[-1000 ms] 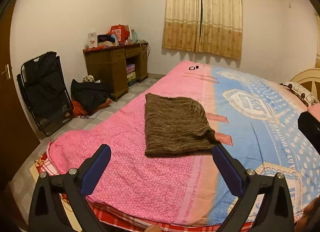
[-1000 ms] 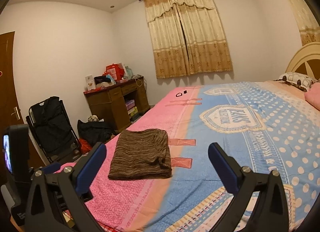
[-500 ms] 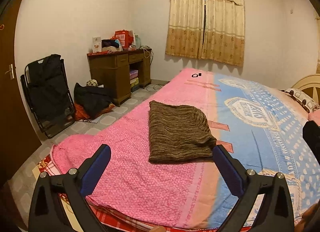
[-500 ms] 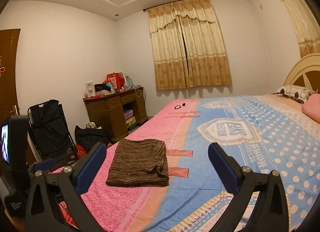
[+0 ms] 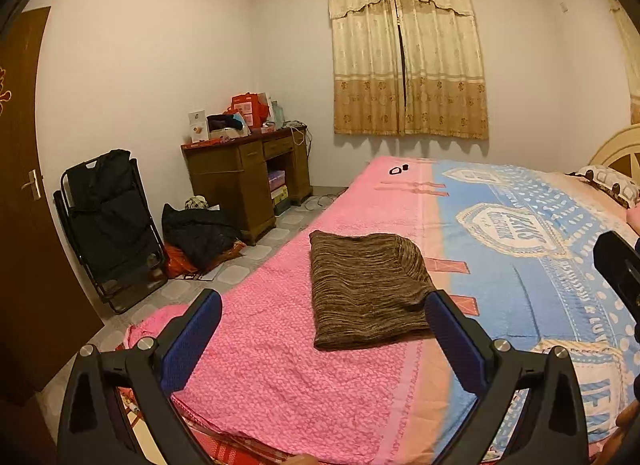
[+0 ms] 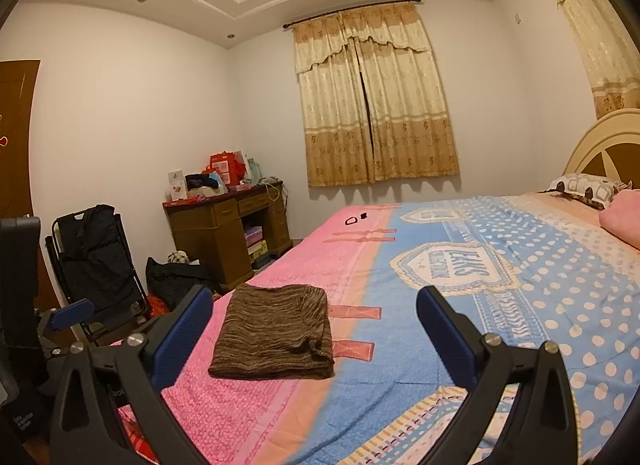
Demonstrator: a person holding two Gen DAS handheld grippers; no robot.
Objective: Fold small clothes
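Both cams tilted up since 1 s ago, more ceiling showing now, grippers backed off a bit. Folded brown top (image 5: 366,289) hasn't moved, lies flat on the pink side of the bedspread (image 5: 280,365), near the foot edge. Left gripper (image 5: 322,341) spread wide, holding nothing. Right gripper (image 6: 314,339) same, wide apart w/ nothing btwn the fingers.

The bed (image 5: 280,377) wore a pink-and-blue blanket (image 6: 460,325); on it lay a folded brown garment (image 5: 366,289) — two small black items (image 5: 398,169) sat far off; pillows (image 6: 588,189) at the head.
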